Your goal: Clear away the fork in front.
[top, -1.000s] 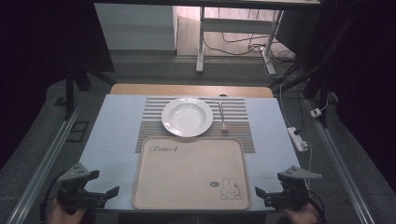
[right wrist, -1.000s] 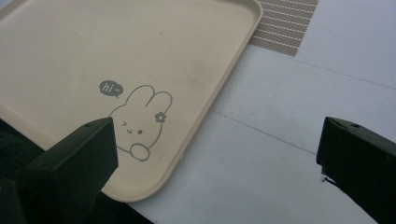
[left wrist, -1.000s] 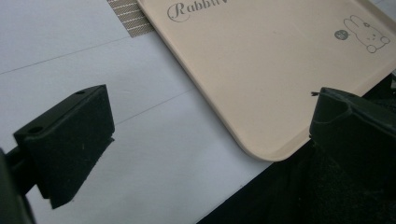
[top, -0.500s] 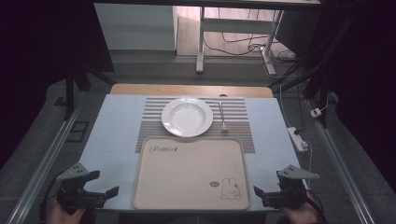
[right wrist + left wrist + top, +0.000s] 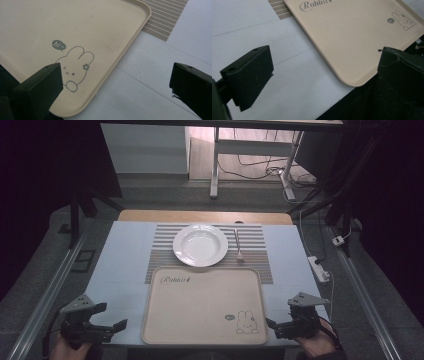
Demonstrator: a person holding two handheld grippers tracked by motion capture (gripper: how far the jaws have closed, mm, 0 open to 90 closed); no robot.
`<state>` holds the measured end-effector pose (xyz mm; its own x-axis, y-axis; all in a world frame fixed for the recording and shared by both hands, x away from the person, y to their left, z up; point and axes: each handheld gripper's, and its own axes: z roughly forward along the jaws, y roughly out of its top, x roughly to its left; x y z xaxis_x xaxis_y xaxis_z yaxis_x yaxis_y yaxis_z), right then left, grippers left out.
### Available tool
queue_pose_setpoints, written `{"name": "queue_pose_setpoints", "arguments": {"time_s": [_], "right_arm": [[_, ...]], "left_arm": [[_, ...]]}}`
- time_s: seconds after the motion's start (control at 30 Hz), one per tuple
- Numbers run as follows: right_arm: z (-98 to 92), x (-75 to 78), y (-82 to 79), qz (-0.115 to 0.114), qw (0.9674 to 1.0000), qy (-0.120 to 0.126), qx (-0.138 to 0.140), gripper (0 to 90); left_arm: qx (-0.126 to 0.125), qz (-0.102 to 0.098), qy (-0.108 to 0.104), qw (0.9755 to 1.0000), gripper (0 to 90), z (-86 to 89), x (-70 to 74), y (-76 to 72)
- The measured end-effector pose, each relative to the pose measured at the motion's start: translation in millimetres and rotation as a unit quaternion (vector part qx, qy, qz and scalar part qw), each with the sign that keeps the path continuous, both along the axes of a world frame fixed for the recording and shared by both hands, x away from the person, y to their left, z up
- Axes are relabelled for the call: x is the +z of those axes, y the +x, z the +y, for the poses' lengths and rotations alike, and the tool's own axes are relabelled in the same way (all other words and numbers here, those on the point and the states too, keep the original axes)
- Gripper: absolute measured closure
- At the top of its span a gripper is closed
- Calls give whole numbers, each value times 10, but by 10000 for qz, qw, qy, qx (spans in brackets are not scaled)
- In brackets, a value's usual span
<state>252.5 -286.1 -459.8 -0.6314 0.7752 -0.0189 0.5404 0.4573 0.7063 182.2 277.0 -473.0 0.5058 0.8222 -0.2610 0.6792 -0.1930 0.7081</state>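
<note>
My left hand-held gripper [image 5: 119, 324] and right hand-held gripper [image 5: 270, 323] both spread, empty, flanking beige tray [image 5: 202, 302] at near tabletop [image 5: 122, 265] edge.

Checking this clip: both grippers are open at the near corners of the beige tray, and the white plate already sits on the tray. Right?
Not quite. The white plate sits on the striped placemat behind the beige tray, as the high view shows. Both the left gripper and right gripper are open.
</note>
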Motion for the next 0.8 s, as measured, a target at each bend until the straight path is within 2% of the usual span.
{"name": "queue_pose_setpoints", "arguments": {"time_s": [0.17,0.37,0.5,0.8], "right_arm": [[76,-19,94,-112,9998,-100,107,0],[182,-8,220,-219,9988,-377,241,0],[266,-25,335,-120,9987,-450,208,0],[434,-53,552,-139,9973,-624,359,0]], "left_arm": [[1,0,6,10000,8,-1,0,0],[0,2,4,10000,8,0,0,1],[-2,2,7,10000,8,0,0,2],[-7,6,13,10000,8,-1,0,3]]}}
